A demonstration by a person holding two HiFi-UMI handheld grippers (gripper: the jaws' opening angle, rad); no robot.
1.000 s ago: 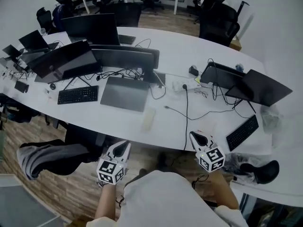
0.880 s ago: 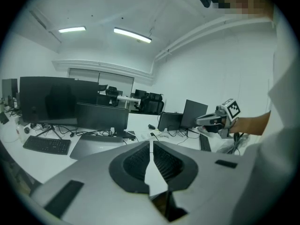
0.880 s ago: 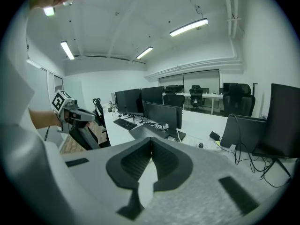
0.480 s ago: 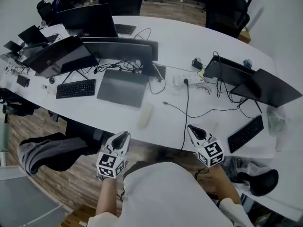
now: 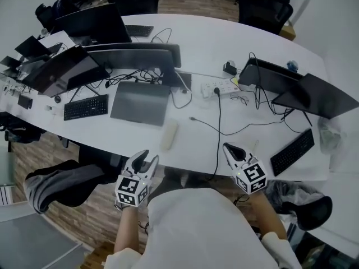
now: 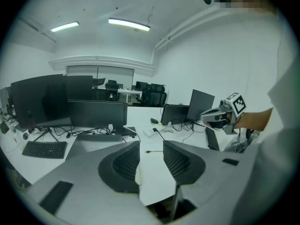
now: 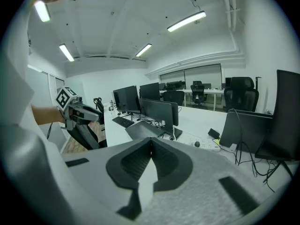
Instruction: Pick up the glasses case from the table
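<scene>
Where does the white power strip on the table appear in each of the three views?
Head view: the white oblong power strip lies above centre, between the black monitors.
Left gripper view: the strip is small, near the picture centre.
Right gripper view: the strip is right of centre, low.
Shared landmark: the closed dark grey laptop, to the strip's left in all three.

A white curved tabletop (image 5: 224,38) carries all items listed.

- Left group: two dark monitors (image 5: 134,58) (image 5: 61,72) stand side by side. A black keyboard (image 5: 85,106) and a flat grey slab (image 5: 140,102), either a closed laptop or a pad, lie in front of them.
- Centre: a white power strip (image 5: 220,86) lies flat. A black cable (image 5: 218,133) runs from it to the near edge.
- Right group: two further monitors (image 5: 268,77) (image 5: 317,97) stand angled, and a second keyboard (image 5: 292,152) lies near the edge.
- Beyond the tabletop: a black office chair (image 5: 263,10) stands on the wooden floor (image 5: 73,223).
</scene>
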